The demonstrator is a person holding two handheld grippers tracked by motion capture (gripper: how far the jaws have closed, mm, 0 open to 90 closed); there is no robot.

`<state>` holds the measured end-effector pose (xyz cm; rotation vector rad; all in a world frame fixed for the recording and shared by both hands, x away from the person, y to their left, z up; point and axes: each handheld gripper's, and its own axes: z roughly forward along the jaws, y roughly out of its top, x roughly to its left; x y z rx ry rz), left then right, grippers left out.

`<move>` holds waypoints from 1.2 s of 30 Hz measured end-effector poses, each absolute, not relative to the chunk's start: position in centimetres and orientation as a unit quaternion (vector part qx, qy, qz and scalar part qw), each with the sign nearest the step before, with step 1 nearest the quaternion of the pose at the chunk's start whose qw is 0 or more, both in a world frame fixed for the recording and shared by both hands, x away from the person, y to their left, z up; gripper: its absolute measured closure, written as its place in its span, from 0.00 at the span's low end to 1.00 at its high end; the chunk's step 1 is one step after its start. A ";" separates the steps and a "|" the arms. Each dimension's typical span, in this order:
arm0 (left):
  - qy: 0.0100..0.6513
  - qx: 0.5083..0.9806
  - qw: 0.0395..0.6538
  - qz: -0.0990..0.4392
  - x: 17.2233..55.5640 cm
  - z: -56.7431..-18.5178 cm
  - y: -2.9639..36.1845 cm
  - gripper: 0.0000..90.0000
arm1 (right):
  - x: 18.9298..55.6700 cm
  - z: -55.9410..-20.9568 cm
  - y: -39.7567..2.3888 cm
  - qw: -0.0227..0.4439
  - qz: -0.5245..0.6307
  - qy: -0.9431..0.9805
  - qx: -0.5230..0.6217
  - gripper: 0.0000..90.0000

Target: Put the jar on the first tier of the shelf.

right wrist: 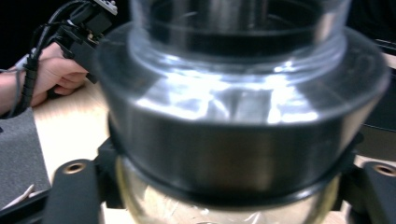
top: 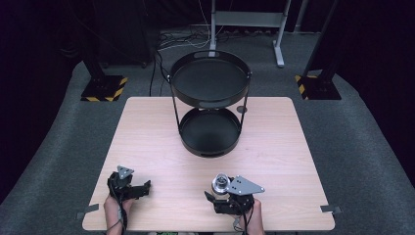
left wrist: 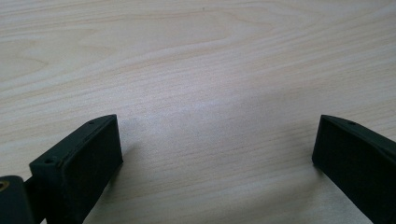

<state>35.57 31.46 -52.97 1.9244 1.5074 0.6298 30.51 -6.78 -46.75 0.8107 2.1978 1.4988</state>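
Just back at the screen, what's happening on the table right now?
A person sits at the wooden table with a tool in each hand. The right tool is shut on a clear jar with a dark band, held near the table's front edge. The left tool is open with nothing between its jaws, low over bare wood at the front left. A black two-tier tray stand sits toward the far side of the table, both tiers empty.

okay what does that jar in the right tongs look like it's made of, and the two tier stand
The jar looks like clear glass or hard plastic, given bright glints and see-through walls, with a dark band around it; which one is unclear. The two-tier stand looks like black painted metal: thin rods, matte round trays.
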 end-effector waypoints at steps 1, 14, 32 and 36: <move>0.569 0.726 0.304 0.238 35.6 -53.0 31.5 0.01 | 30.5 -46.7 -6.8 0.178 0.530 0.778 0.285 0.33; 0.569 0.726 0.304 0.237 35.6 -53.0 31.5 0.01 | 30.3 -45.7 -7.2 0.195 0.533 0.773 0.282 0.34; 0.568 0.727 0.304 0.237 35.6 -53.0 31.5 0.01 | 31.2 -44.3 -7.4 0.210 0.515 0.784 0.274 0.34; 0.567 0.728 0.305 0.236 35.6 -53.0 31.5 0.01 | 31.4 -44.1 -7.7 0.214 0.519 0.780 0.278 0.34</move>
